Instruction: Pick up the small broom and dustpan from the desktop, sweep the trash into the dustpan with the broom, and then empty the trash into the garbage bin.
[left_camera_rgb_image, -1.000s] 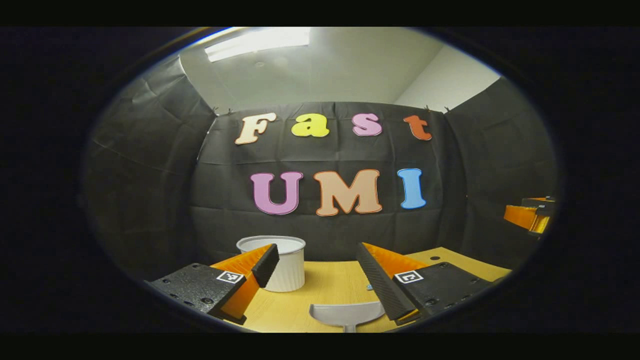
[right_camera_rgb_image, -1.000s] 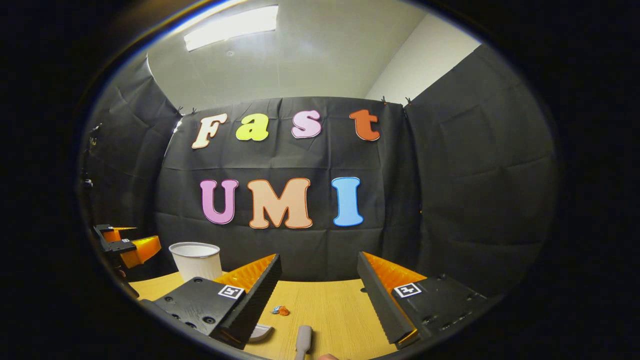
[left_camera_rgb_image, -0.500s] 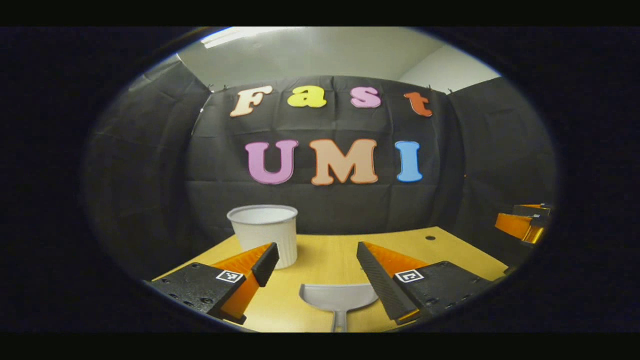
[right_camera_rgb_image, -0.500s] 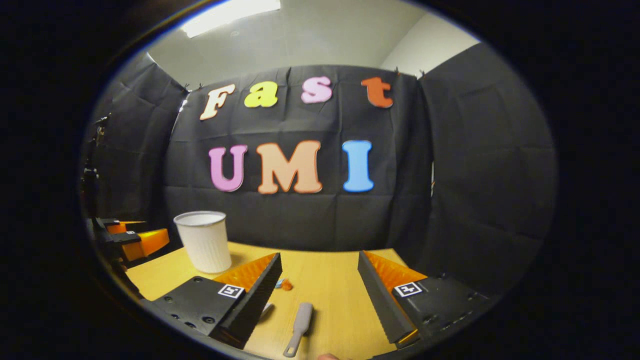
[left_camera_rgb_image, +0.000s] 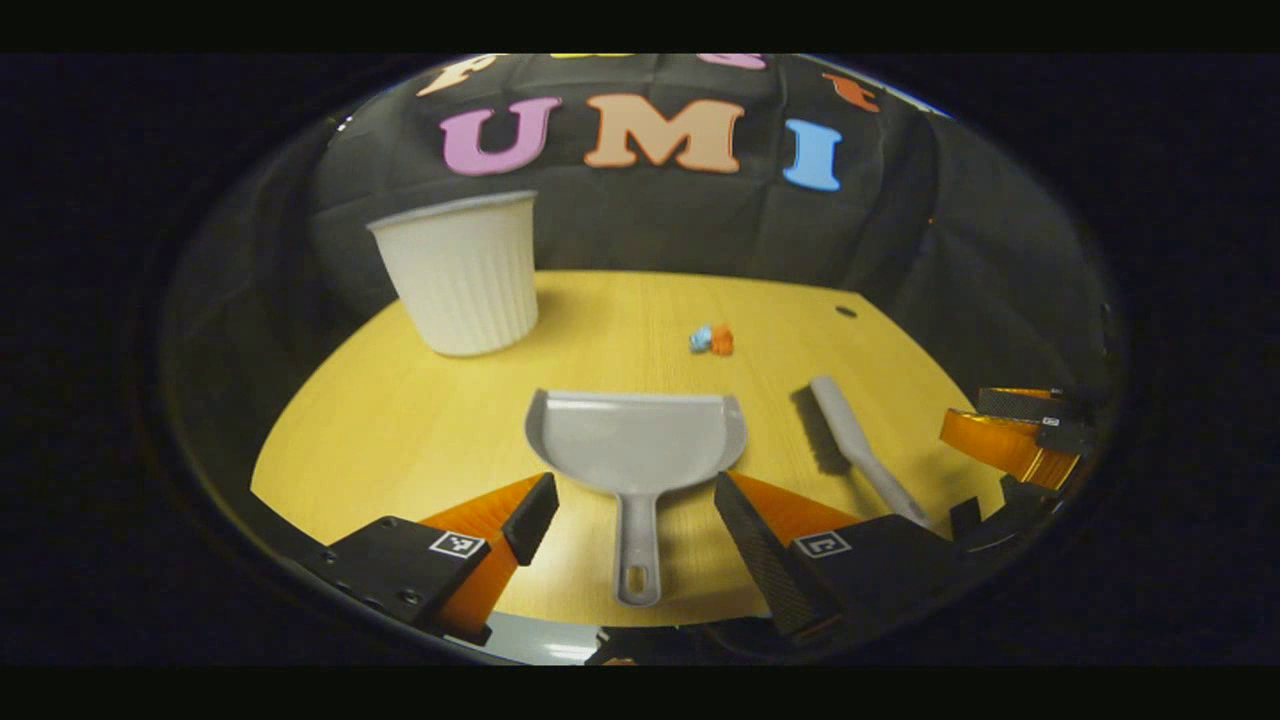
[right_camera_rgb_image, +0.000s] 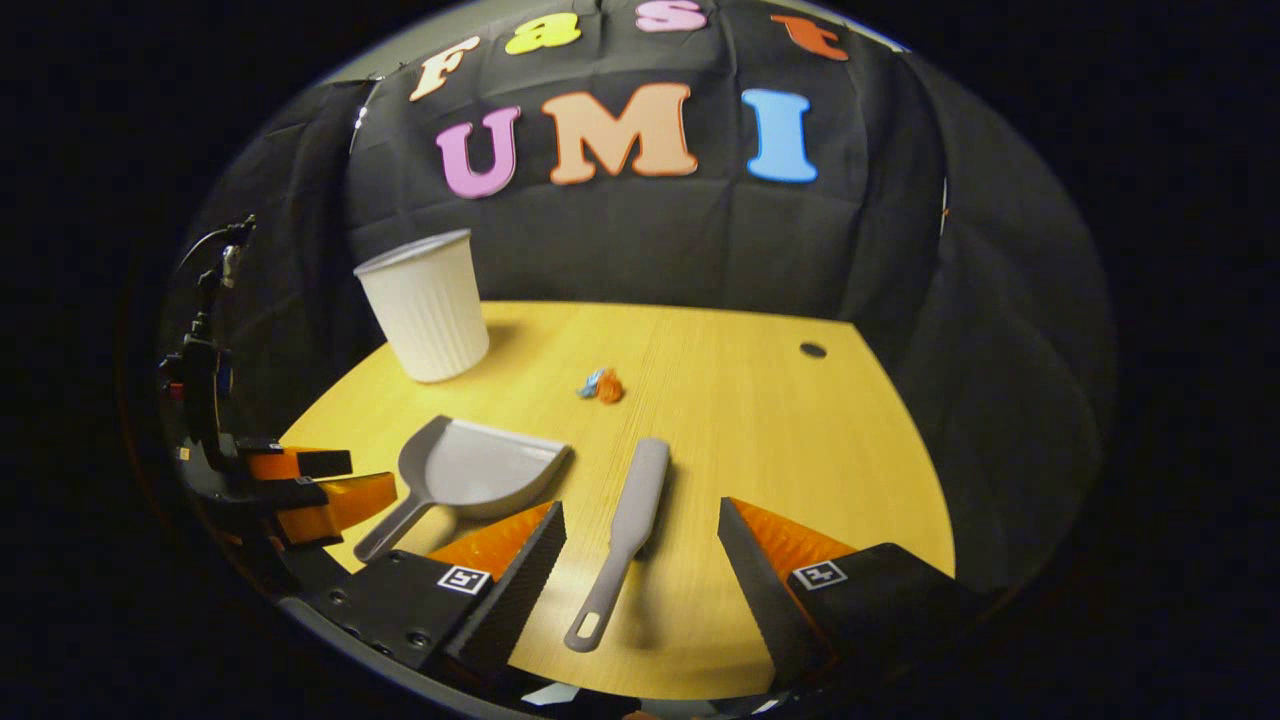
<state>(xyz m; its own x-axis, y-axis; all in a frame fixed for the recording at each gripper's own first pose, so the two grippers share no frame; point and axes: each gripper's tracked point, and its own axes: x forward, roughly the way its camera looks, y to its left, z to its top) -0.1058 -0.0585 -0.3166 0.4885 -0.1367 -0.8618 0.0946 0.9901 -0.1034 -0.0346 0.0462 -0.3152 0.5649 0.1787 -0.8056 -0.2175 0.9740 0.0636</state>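
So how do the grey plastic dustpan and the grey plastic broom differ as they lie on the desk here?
The grey plastic dustpan has a wide, shallow scoop on a short handle; the grey plastic broom is one long narrow stick. In the left gripper view the dustpan's handle lies between the open left gripper, while in the right gripper view the broom's handle lies between the open right gripper. Both lie flat on the yellow wooden desk, untouched, handles towards the grippers.
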